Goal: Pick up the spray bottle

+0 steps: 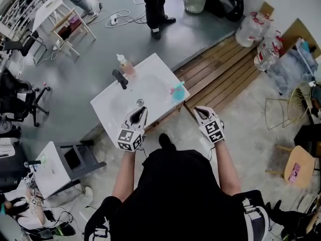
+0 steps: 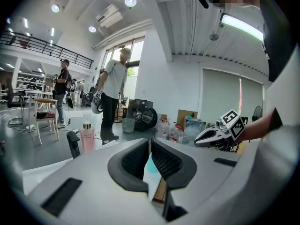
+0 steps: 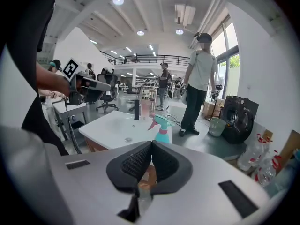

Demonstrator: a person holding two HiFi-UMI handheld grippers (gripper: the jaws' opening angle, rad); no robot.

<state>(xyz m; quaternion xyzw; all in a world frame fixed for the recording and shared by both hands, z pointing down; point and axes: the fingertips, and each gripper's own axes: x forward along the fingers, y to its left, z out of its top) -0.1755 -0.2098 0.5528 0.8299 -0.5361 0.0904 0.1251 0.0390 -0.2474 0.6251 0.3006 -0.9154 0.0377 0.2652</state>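
The teal spray bottle (image 1: 177,91) with a pink trigger stands at the right edge of the white basin table (image 1: 113,107). In the right gripper view the bottle (image 3: 161,130) shows just beyond the jaws. Through the narrow slit of the left jaws only a sliver of the bottle (image 2: 151,167) can be seen. My left gripper (image 1: 139,111) hovers over the table's near edge, shut and empty. My right gripper (image 1: 201,111) is off the table's near right corner, also shut on nothing. Both are short of the bottle.
A black faucet (image 1: 120,78) and a pink bottle (image 1: 125,64) stand at the table's far side. A person (image 1: 155,6) stands beyond it. Wooden decking (image 1: 220,69) and water jugs (image 1: 261,34) lie to the right, and a small white table (image 1: 50,167) to the left.
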